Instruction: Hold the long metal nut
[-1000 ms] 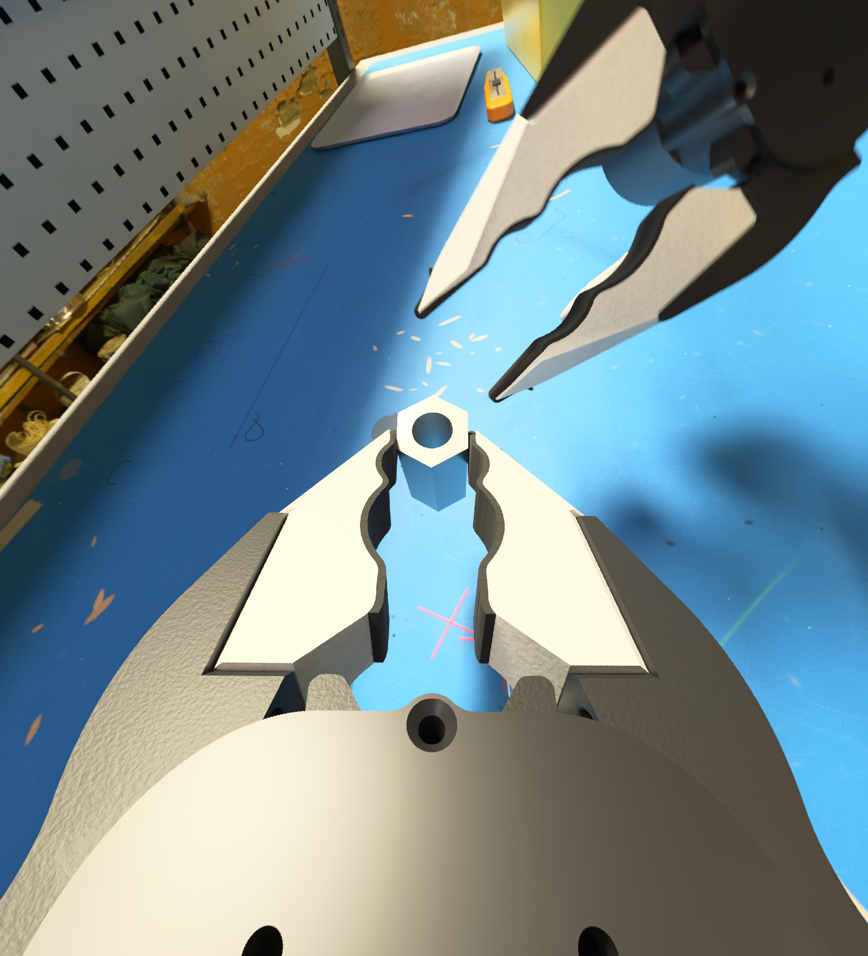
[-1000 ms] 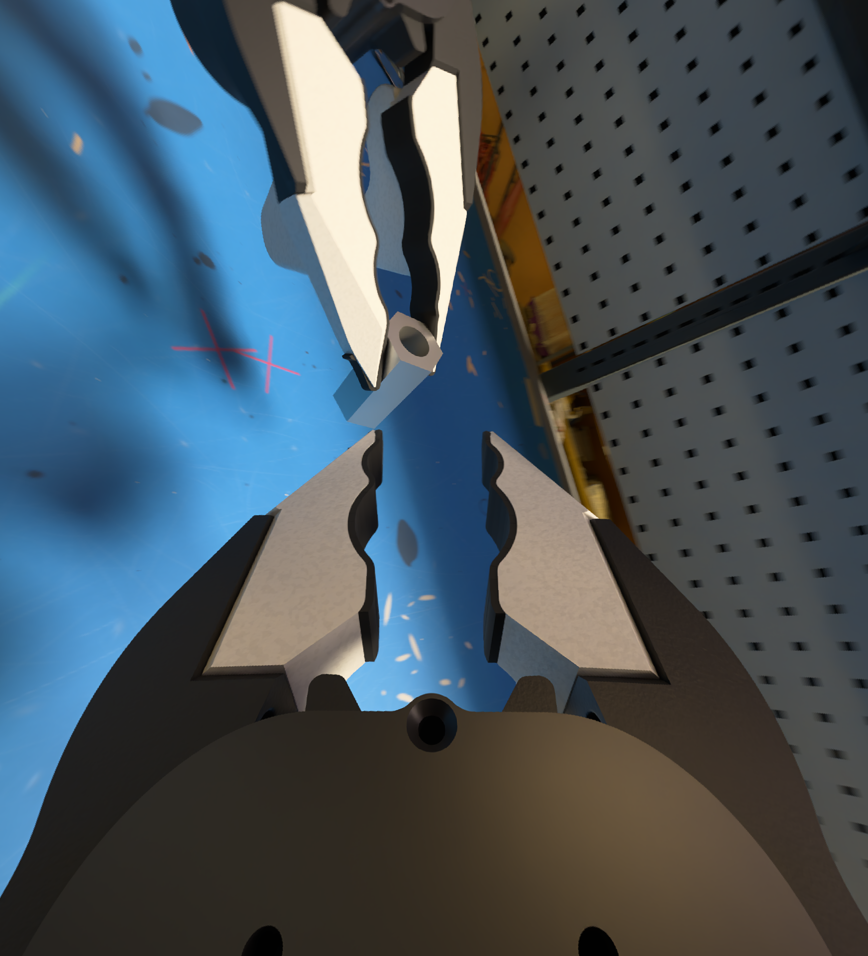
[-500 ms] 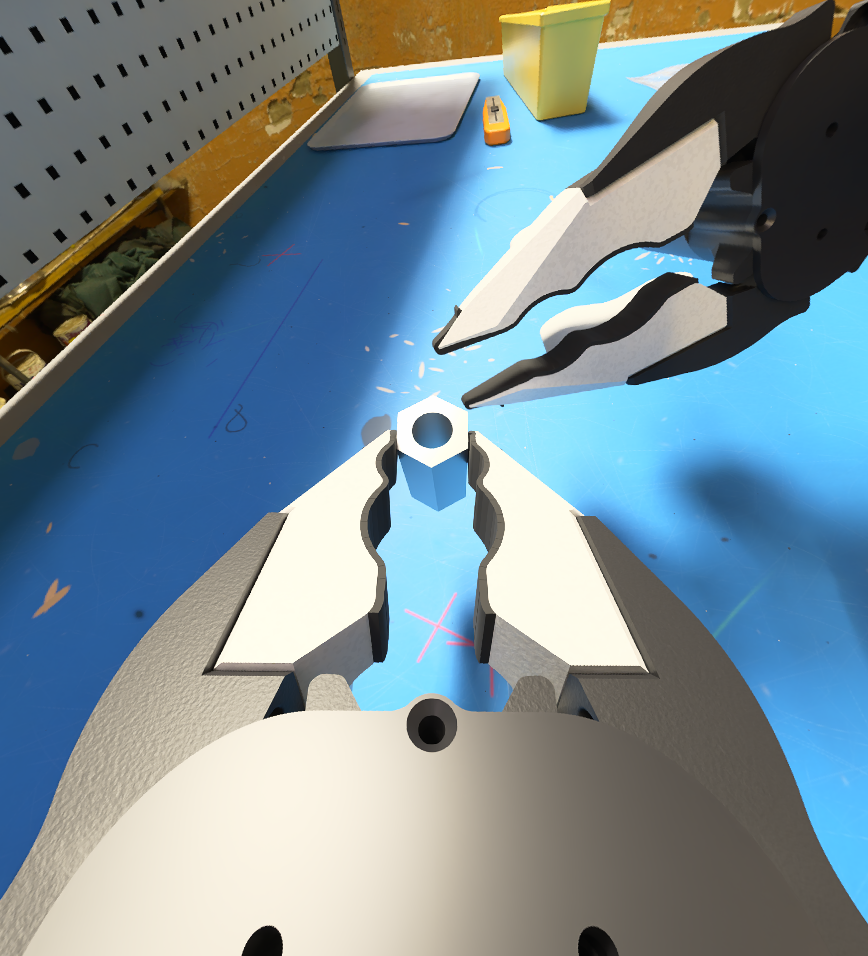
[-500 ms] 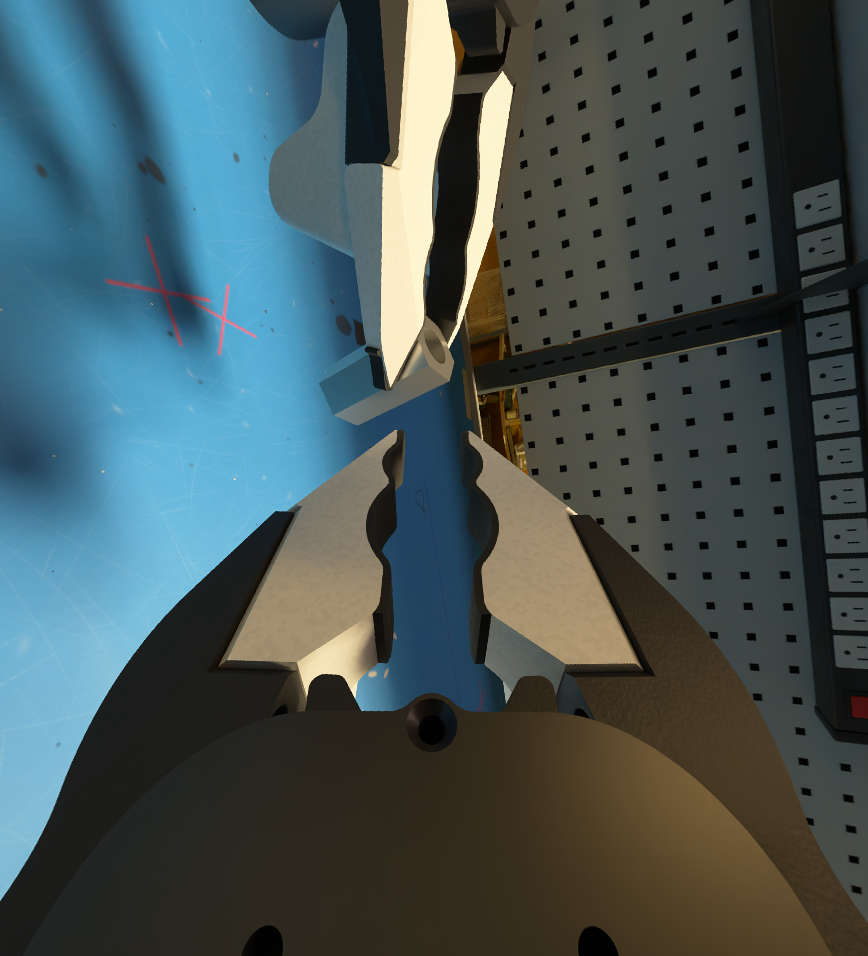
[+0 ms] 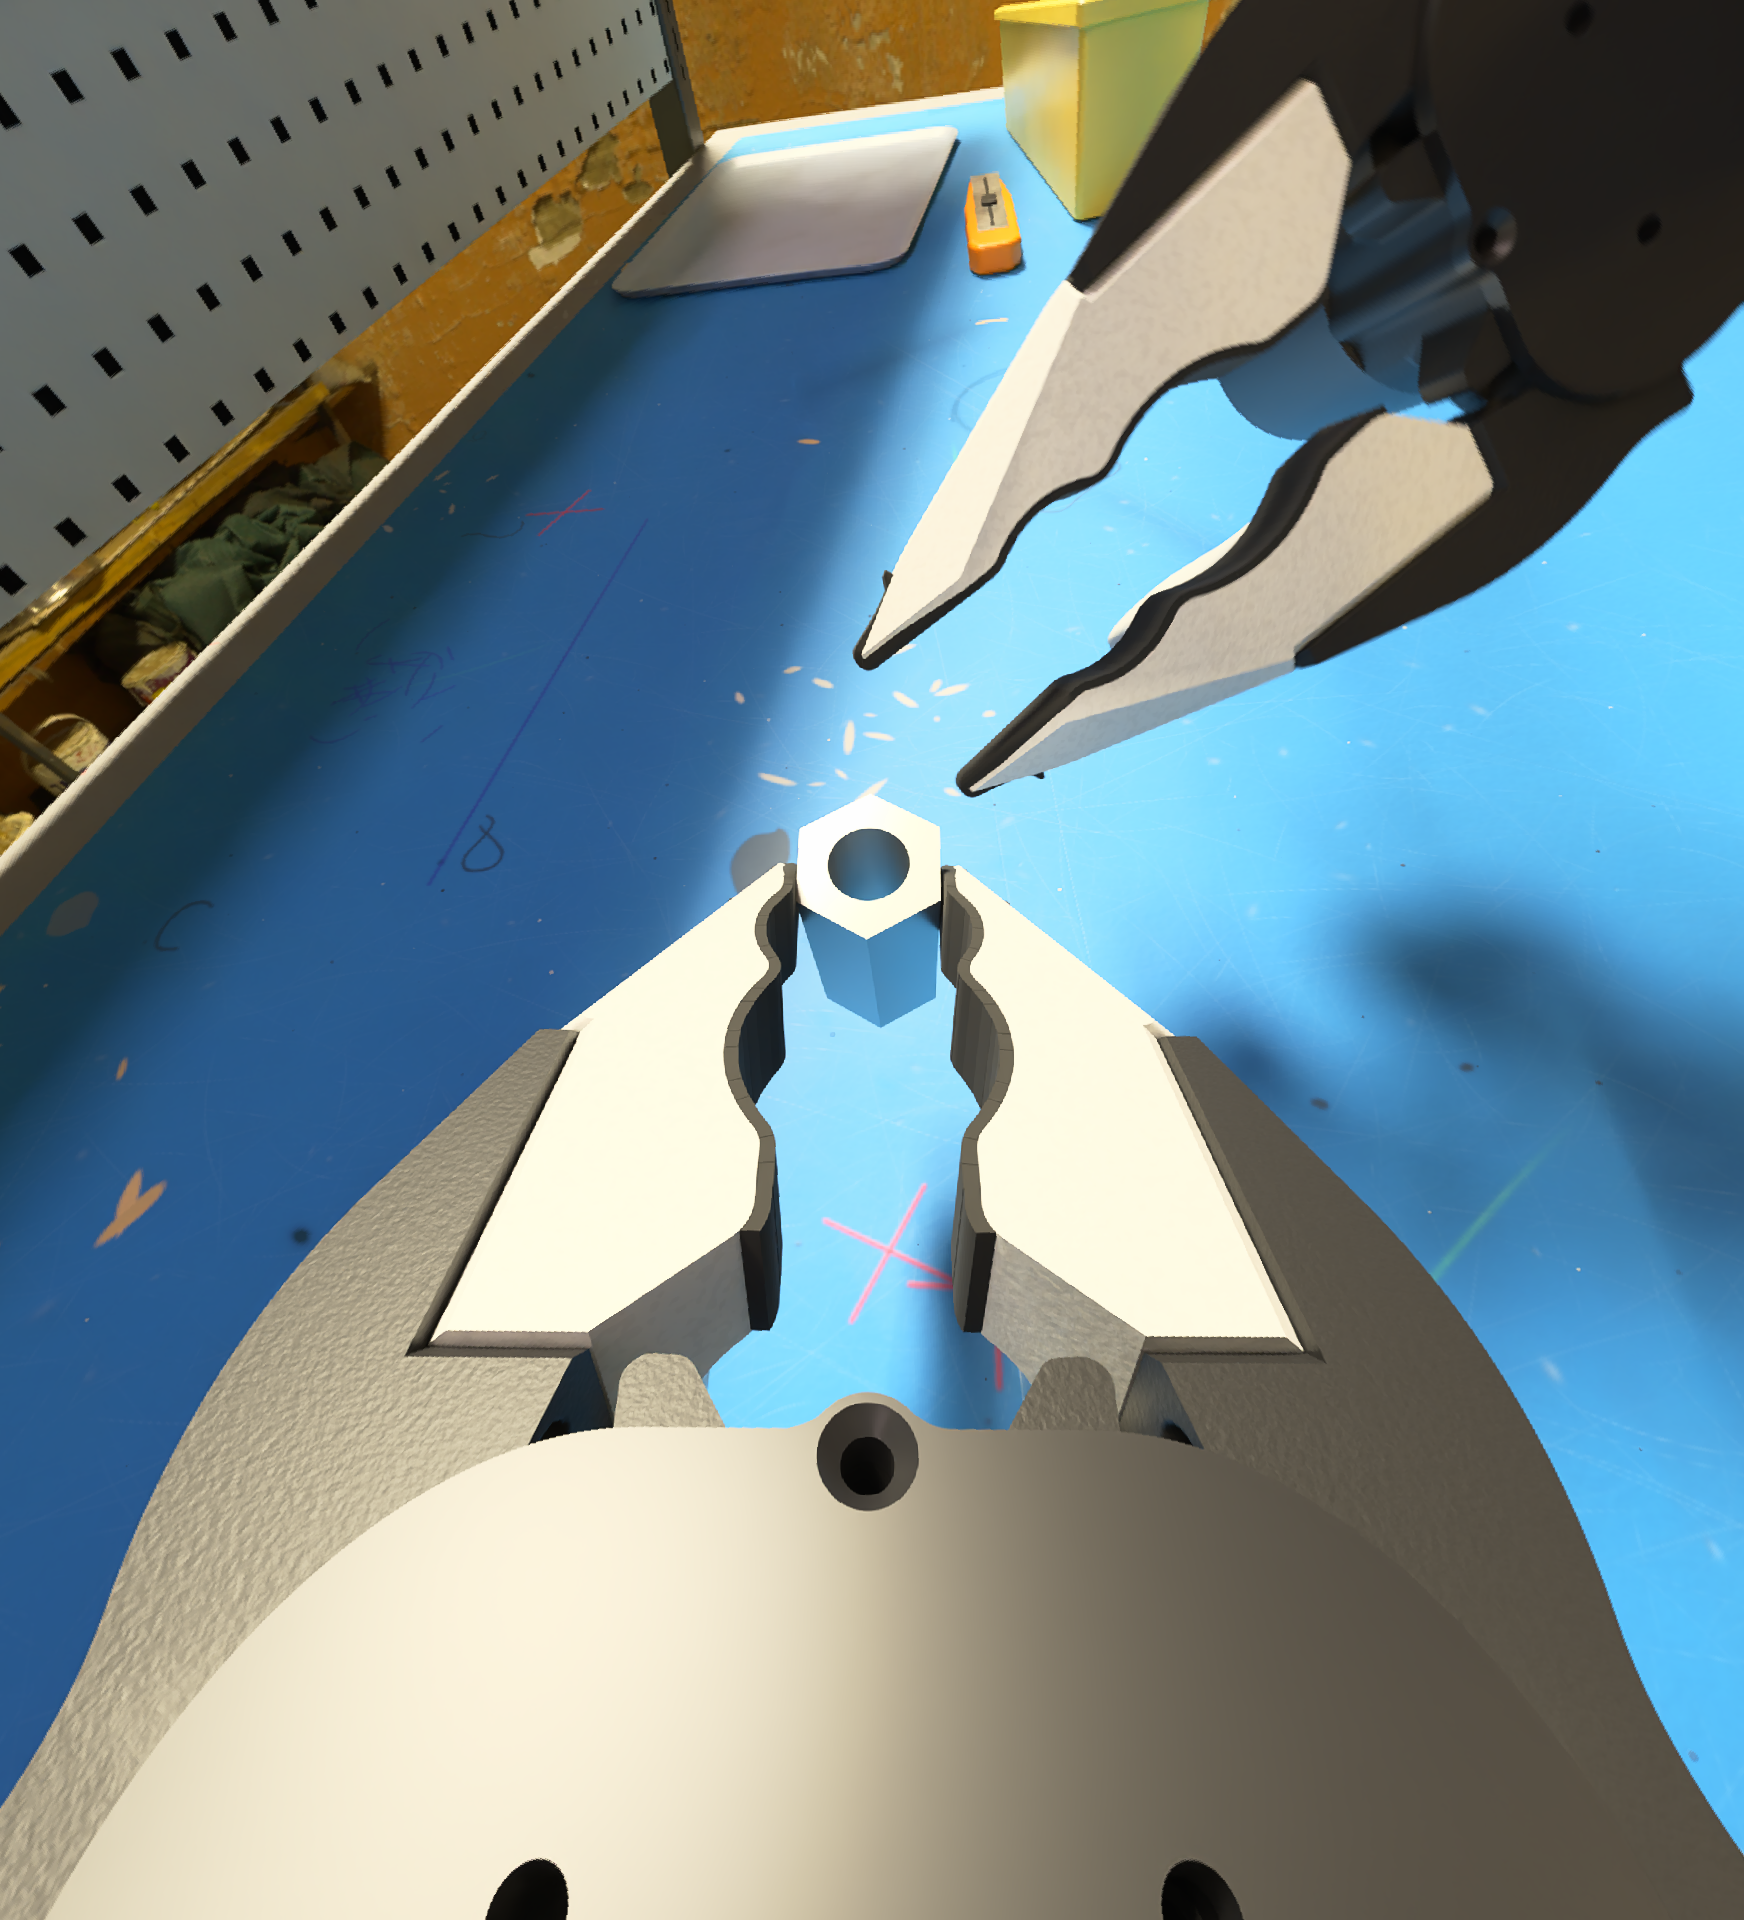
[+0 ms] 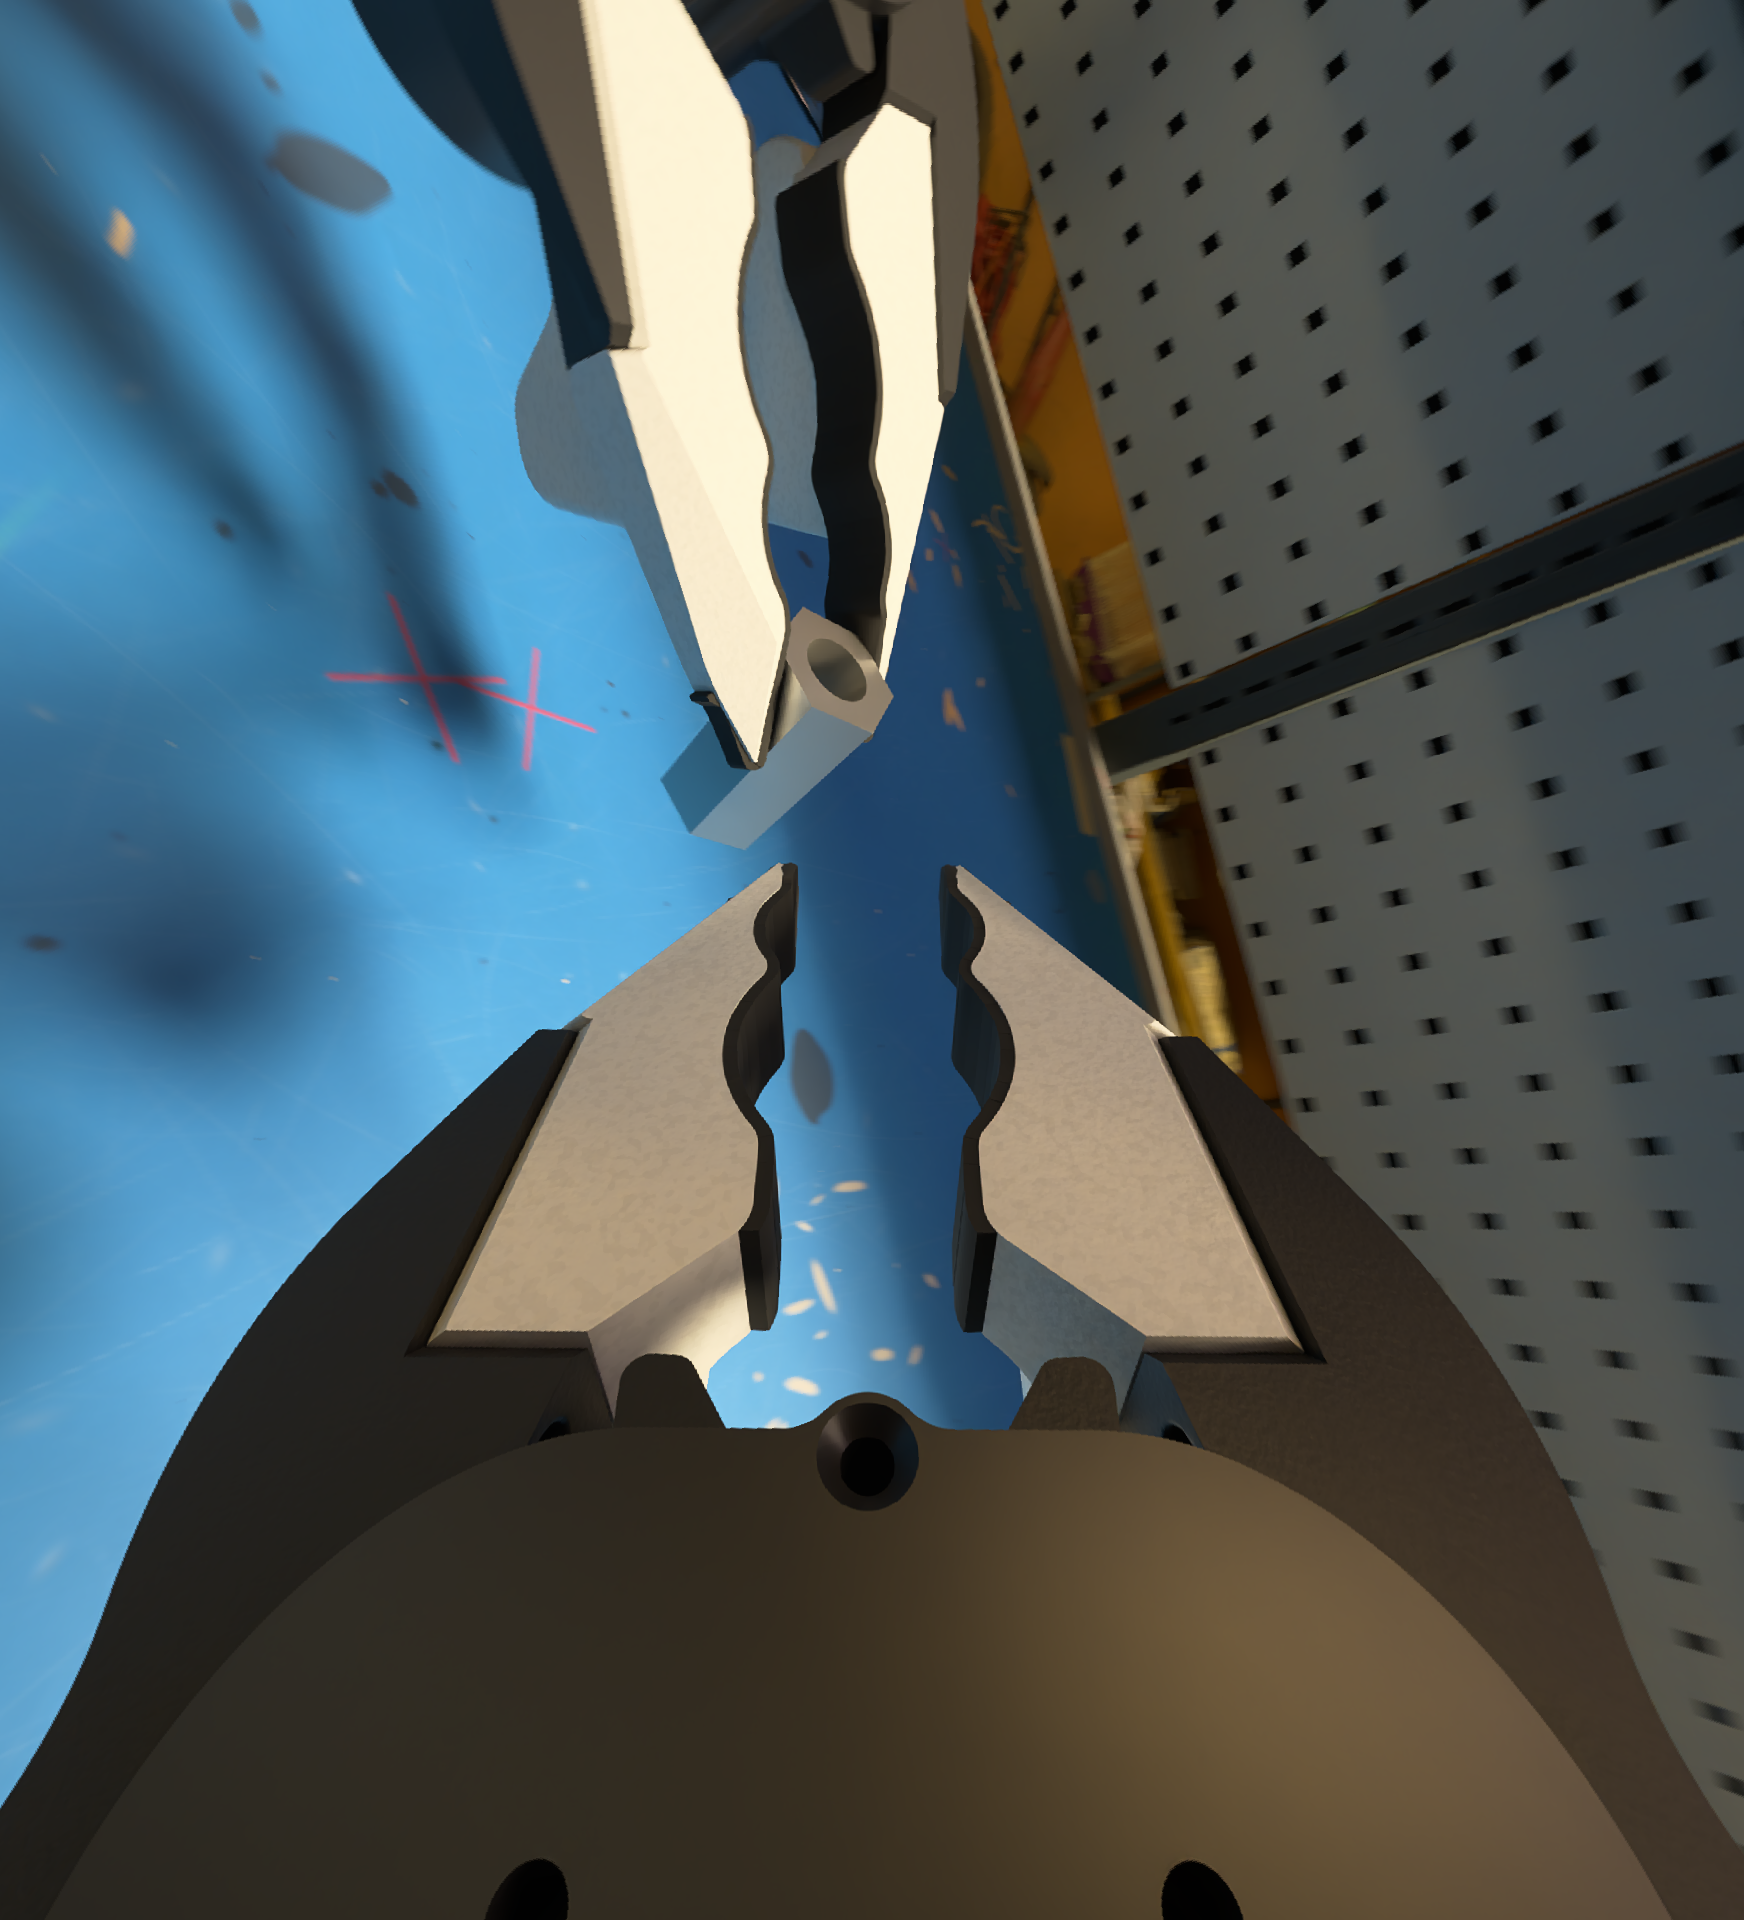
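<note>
The long metal nut point(image 5: 868, 914) is a pale hexagonal tube with a round bore. My left gripper point(image 5: 868, 883) is shut on it near its top end, at the fingertips. The rest of the nut hangs below the fingers over the blue bench top point(image 5: 432, 1039). My dark right gripper point(image 5: 915, 719) is open and empty, with its tips pointing at the nut from just beyond it, not touching. In the right wrist view, my right gripper point(image 6: 868, 878) faces the nut point(image 6: 795, 743), held by the left gripper point(image 6: 821, 691) a short way ahead.
A grey tray point(image 5: 795, 208), an orange utility knife point(image 5: 990, 223) and a yellow bin point(image 5: 1096, 104) stand at the far end of the bench. A grey pegboard point(image 5: 224, 208) runs along the left, with a cluttered gap point(image 5: 172, 623) below it.
The left gripper stays shut on the nut. The right gripper has rolled and swung about in front of the nut, and its jaws stand closer together than a second ago.
</note>
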`<state>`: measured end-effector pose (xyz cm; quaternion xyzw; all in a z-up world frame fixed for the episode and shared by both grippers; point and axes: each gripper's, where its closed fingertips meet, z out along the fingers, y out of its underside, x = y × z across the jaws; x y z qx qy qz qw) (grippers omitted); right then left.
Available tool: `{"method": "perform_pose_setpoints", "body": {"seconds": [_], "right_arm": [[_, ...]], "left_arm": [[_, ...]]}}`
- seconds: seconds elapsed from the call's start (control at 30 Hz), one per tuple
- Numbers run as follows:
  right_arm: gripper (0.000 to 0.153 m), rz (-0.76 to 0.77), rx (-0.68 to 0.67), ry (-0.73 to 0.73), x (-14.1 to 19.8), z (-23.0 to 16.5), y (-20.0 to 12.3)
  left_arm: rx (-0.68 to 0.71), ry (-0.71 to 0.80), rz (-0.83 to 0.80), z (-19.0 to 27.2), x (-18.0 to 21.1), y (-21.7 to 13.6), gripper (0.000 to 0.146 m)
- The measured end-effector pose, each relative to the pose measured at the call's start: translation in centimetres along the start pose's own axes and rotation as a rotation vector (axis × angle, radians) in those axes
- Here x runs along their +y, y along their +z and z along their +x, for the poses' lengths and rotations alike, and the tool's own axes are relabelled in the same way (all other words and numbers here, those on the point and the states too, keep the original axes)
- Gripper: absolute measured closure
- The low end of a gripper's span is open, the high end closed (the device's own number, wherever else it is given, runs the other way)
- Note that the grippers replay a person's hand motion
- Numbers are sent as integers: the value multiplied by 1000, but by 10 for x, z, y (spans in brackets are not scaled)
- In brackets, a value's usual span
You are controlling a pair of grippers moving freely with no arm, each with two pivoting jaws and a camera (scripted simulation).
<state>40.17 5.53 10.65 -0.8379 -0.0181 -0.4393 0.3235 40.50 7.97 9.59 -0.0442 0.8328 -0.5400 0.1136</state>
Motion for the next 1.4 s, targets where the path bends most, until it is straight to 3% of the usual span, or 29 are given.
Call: {"method": "perform_pose_setpoints", "body": {"seconds": [0.3,0.47,0.8,1.0,1.4], "right_arm": [[126,147,-324,547,-12,-8,-4],[135,164,-408,691,-9,-9,-1],[138,192,-456,726,-9,-9,-2],[123,196,-444,714,-3,-6,-10],[123,219,-452,714,8,-4,-19]], "left_arm": [[4,1,-1,1,0,0,119],[3,3,0,1,0,0,119],[11,4,0,1,0,0,119],[21,22,-4,4,-2,-3,119],[-1,143,-55,14,-2,-1,119]]}}
